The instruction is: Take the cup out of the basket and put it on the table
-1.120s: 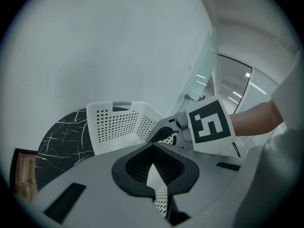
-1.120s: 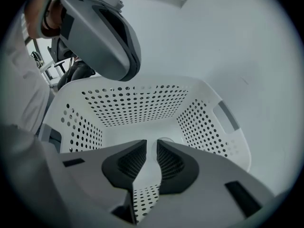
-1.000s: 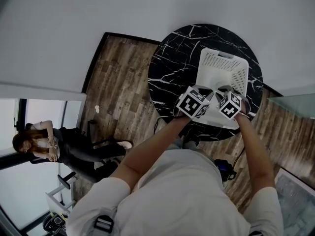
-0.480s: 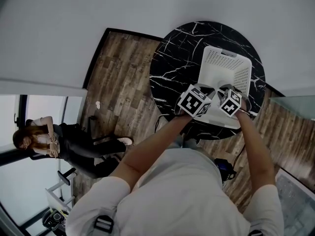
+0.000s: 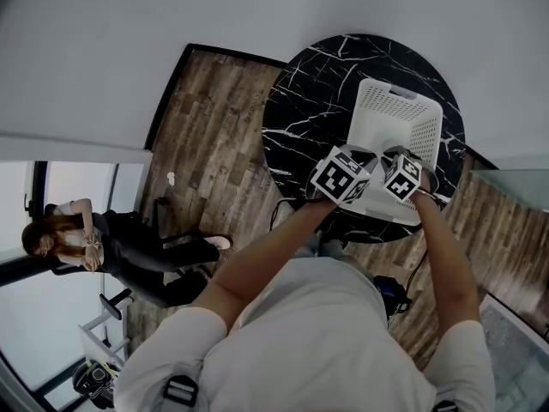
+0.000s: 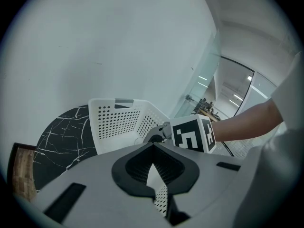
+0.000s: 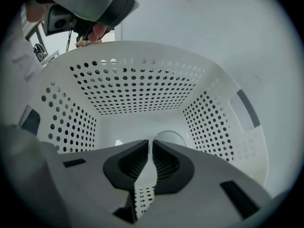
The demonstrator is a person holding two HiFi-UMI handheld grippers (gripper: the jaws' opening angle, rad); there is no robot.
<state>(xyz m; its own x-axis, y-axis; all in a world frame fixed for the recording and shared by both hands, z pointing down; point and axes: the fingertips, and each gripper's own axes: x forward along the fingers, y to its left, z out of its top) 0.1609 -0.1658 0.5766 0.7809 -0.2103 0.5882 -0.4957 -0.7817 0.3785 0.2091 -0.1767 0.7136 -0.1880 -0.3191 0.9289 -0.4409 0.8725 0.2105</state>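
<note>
A white perforated basket (image 5: 396,93) stands on the round black marble table (image 5: 309,101). In the right gripper view, a pale round cup (image 7: 169,137) lies on the basket's floor, partly hidden behind the jaws. My right gripper (image 7: 151,142) hangs over the basket's near rim and points inside, jaws shut on nothing. My left gripper (image 6: 152,145) is beside it, just outside the basket's (image 6: 114,122) near wall, also shut and empty. Both marker cubes, left (image 5: 341,177) and right (image 5: 401,178), show side by side in the head view.
The table's (image 6: 61,137) left half lies beside the basket. Wood floor (image 5: 214,144) surrounds the table. A person (image 5: 86,247) sits at the far left. A white wall runs behind the table and a glass partition (image 5: 515,187) stands at the right.
Nothing but a slight shift of the view. Both grippers stay at the basket's near rim.
</note>
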